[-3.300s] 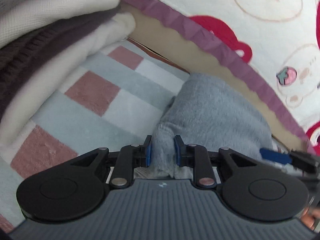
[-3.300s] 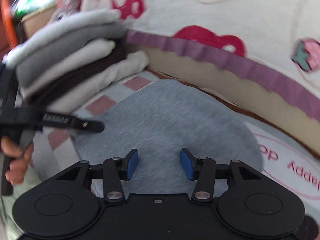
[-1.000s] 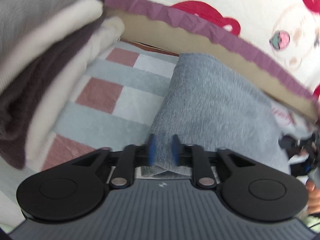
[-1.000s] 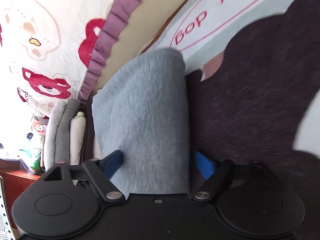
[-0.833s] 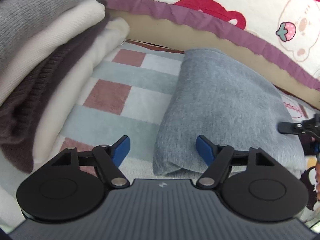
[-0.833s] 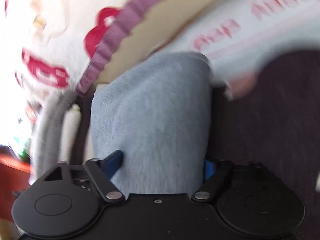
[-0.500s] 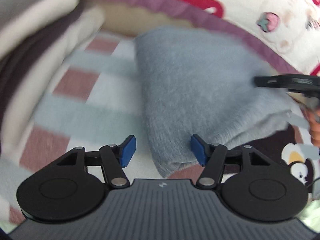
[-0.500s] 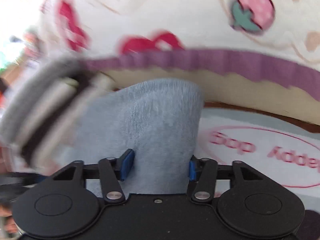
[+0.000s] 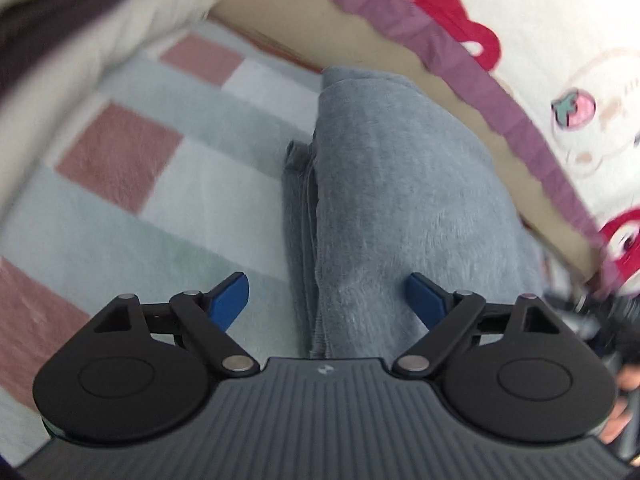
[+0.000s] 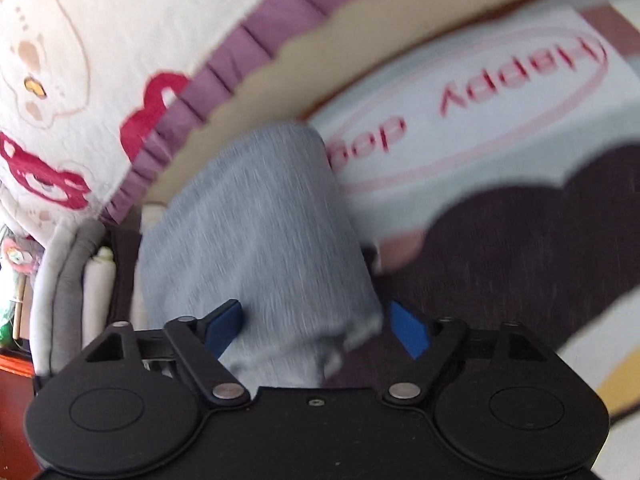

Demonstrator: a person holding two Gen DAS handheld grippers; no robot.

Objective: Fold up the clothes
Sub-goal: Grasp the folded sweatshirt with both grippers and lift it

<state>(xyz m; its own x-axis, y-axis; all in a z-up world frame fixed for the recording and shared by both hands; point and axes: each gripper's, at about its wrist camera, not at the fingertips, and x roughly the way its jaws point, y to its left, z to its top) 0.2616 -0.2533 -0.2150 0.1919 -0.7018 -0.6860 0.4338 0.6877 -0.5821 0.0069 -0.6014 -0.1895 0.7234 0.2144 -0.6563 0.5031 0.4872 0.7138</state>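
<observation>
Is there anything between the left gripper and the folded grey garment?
Nothing visible. The grey garment already lies between the fingers of the left gripper, whose jaws are opening. Only checkered mat is beside it.

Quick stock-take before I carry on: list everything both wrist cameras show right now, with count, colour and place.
Folded garment: one, grey-blue, fleecy, lying on the mat beside the bed edge, between both tongs.
Stack of folded clothes: one pile, grey, cream and dark layers, beyond the garment.
Mat: one, pale green, white and pink checks, with a red "Happy dog" print.
Dark garment: one, deep brown, spread on the mat beside the folded garment.
Bed cover: one, cream with red bears and strawberries, purple frill.
Left tongs: opening, pads clear of the garment.
Right tongs: opening, astride the garment's end.
Hand: partly visible, right edge.
</observation>
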